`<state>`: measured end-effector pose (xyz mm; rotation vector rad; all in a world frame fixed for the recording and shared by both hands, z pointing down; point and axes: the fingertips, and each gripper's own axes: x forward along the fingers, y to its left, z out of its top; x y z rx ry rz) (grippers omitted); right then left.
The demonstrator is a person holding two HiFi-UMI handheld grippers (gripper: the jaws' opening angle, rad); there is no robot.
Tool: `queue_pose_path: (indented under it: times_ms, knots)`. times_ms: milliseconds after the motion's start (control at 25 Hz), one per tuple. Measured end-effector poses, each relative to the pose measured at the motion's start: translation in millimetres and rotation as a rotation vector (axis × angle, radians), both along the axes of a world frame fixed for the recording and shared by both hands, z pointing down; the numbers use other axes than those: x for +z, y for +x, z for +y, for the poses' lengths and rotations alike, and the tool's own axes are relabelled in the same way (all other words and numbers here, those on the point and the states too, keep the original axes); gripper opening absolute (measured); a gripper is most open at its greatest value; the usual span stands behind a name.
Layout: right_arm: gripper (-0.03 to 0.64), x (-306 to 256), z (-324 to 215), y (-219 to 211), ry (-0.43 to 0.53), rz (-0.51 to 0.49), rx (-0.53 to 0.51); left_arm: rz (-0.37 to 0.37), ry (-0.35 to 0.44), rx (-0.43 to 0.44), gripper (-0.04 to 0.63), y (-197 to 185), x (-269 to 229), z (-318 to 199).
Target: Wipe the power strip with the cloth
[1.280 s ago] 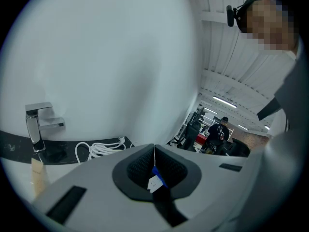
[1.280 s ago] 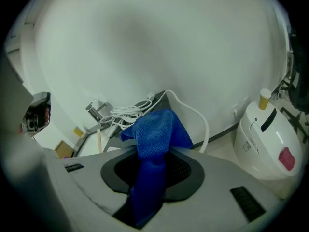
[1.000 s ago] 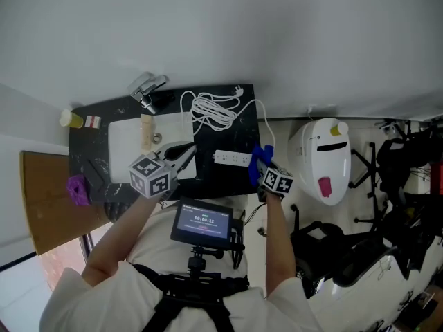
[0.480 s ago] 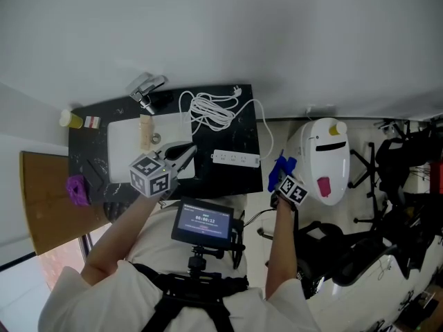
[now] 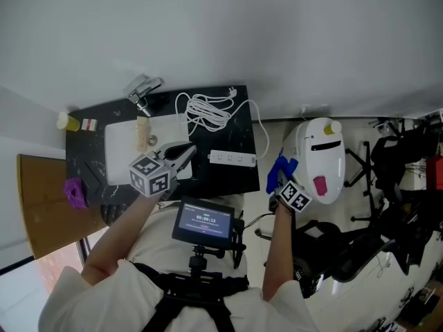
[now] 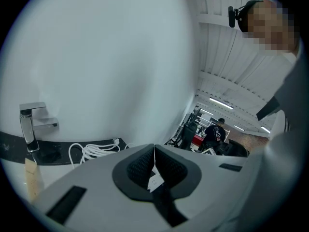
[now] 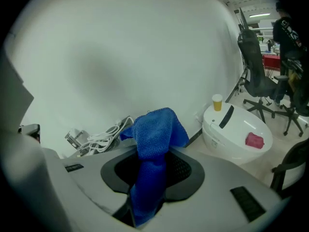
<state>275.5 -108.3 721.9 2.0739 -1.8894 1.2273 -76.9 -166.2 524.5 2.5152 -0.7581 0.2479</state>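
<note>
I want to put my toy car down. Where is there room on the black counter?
Bare counter lies in front of the power strip, and left of the sink. The back is crowded with cable and faucet.

faucet [image 5: 142, 88] at black countertop's [image 5: 86, 159] back edge | purple object [image 5: 75, 192] at its left edge | white domed appliance [image 5: 320, 159] on floor [image 5: 277, 138]

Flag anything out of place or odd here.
Nothing spilled or damaged. The blue cloth, clamped in the right gripper, hangs beyond the counter, not over the power strip. The white cord lies in a loose heap behind the strip.
</note>
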Motion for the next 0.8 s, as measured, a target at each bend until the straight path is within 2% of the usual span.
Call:
queue_pose_path:
  times_ms: [520, 800]
  knots:
    - [0.103, -124.5, 3.2, -63.7, 0.230, 0.004, -0.079, 0.024, 0.019, 0.011, 0.005, -20.5, -9.5, 16.0]
    - [0.103, -163.1, 26.5, -93.3, 0.304, 0.025, -0.112, 0.026, 0.004, 0.030, 0.005, -34.9, 3.3, 33.7]
